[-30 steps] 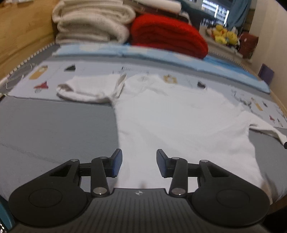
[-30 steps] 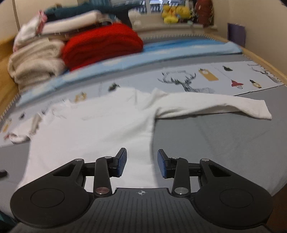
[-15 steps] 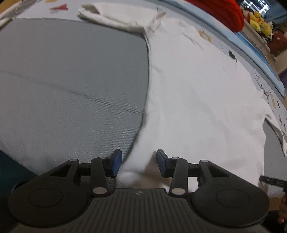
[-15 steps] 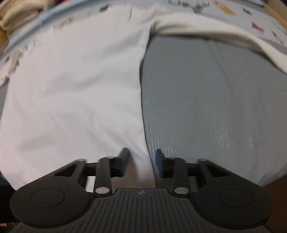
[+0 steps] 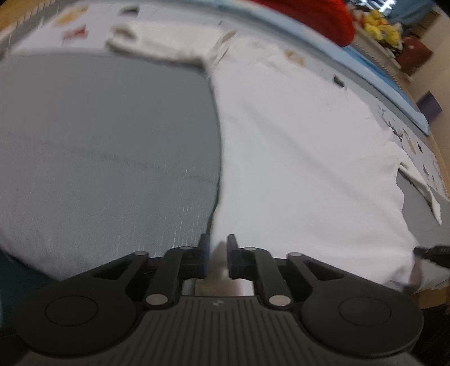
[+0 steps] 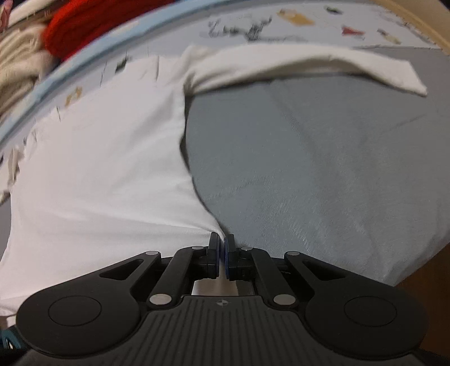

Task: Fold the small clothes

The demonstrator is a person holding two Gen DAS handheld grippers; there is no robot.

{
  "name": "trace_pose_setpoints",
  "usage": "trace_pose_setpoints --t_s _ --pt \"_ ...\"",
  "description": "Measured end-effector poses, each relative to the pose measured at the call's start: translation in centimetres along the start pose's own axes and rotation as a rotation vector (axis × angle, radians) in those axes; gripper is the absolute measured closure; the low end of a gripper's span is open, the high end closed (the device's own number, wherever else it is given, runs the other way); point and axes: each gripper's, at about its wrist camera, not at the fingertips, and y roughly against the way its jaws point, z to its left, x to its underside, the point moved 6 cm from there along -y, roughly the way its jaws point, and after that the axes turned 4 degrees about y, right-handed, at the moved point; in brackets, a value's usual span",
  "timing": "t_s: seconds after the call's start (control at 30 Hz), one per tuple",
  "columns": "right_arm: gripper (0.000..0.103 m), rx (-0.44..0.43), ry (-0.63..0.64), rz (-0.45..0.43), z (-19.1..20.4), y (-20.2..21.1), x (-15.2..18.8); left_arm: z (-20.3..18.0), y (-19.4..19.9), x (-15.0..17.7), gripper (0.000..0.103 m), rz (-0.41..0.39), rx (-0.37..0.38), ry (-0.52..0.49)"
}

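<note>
A white long-sleeved shirt [image 5: 295, 154] lies flat on the grey bedcover [image 5: 98, 140], hem towards me. My left gripper [image 5: 218, 242] points down at the shirt's near left hem corner. Its jaws are closing with a fold of white cloth between them and a gap still showing beside the pads. My right gripper [image 6: 222, 239] is shut on the shirt [image 6: 98, 169] at the near right hem corner, and cloth is drawn into a peak at the pads. One sleeve [image 5: 163, 45] lies bunched at the far left. The other sleeve [image 6: 309, 67] stretches out to the right.
A red knit [image 6: 92, 22] and folded cream towels [image 6: 17, 64] are stacked at the bed's far side. Yellow plush toys [image 5: 379, 19] sit beyond them. A printed light-blue sheet [image 6: 281, 31] runs under the shirt's top. The bed's near edge drops off just below both grippers.
Both grippers sank and tipped down onto the shirt's near hem corners. The right jaws went from wide apart to shut on the cloth. The left jaws narrowed around the hem.
</note>
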Motion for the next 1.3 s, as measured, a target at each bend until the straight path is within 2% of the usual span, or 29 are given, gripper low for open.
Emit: trace_pose_setpoints --t_s 0.03,0.1,0.17,0.2,0.37,0.47,0.6,0.77,0.8,0.83,0.87,0.93,1.0,1.1,1.17,1.23,1.3 --pt "0.097 0.002 0.013 0.024 0.4 -0.3 0.5 0.3 -0.2 0.3 0.069 0.024 0.026 0.026" --pt "0.092 0.017 0.039 0.048 0.9 -0.7 1.0 0.4 -0.2 0.6 0.063 0.05 0.039 0.031" --pt "0.082 0.026 0.06 0.056 1.4 -0.6 1.5 0.6 -0.4 1.2 0.062 0.084 0.034 0.019" --pt "0.08 0.023 0.06 0.066 1.3 -0.6 1.7 0.6 -0.6 1.6 0.062 0.104 0.035 0.018" --pt "0.079 0.011 0.064 0.108 1.2 -1.0 2.9 1.1 -1.0 2.7 0.061 0.142 0.036 0.01" --pt "0.076 -0.032 0.07 0.13 1.1 -0.8 3.9 2.0 -1.6 2.8 0.061 0.152 0.04 0.053" --pt "0.076 -0.027 0.118 0.145 1.1 -0.6 4.7 2.8 -1.4 2.6 0.062 0.137 0.051 0.123" --pt "0.076 -0.024 0.127 0.147 1.1 0.2 5.8 2.0 -1.3 3.8 0.062 0.135 0.005 0.036" --pt "0.076 -0.024 0.142 0.146 1.1 0.5 6.1 2.2 -1.1 3.9 0.068 0.131 -0.001 0.034" --pt "0.076 -0.025 0.148 0.149 1.1 0.6 6.4 2.2 -1.0 4.0 0.086 0.124 -0.011 0.025" --pt "0.076 -0.025 0.148 0.154 1.0 0.7 6.7 2.1 -0.9 4.0 0.094 0.115 -0.016 0.008" --pt "0.076 -0.028 0.146 0.161 0.7 0.9 7.1 1.8 0.3 3.6 0.096 0.065 -0.014 -0.026" --pt "0.097 -0.042 0.144 0.149 0.7 1.2 7.0 1.4 2.2 2.9 0.097 -0.021 -0.011 -0.057" --pt "0.099 -0.112 0.069 0.027 -0.1 3.8 5.5 2.2 5.7 1.7 0.097 -0.135 0.043 -0.01" --pt "0.1 -0.208 -0.072 -0.082 -1.7 6.4 3.9 2.6 7.4 1.5 0.097 -0.182 0.016 -0.035" --pt "0.1 -0.252 -0.154 -0.126 -3.1 7.7 3.4 2.3 7.1 1.8 0.097 -0.146 -0.008 -0.071" --pt "0.1 -0.232 -0.158 -0.09 -3.3 7.1 3.4 2.2 5.3 2.8 0.095 -0.048 -0.047 -0.108"
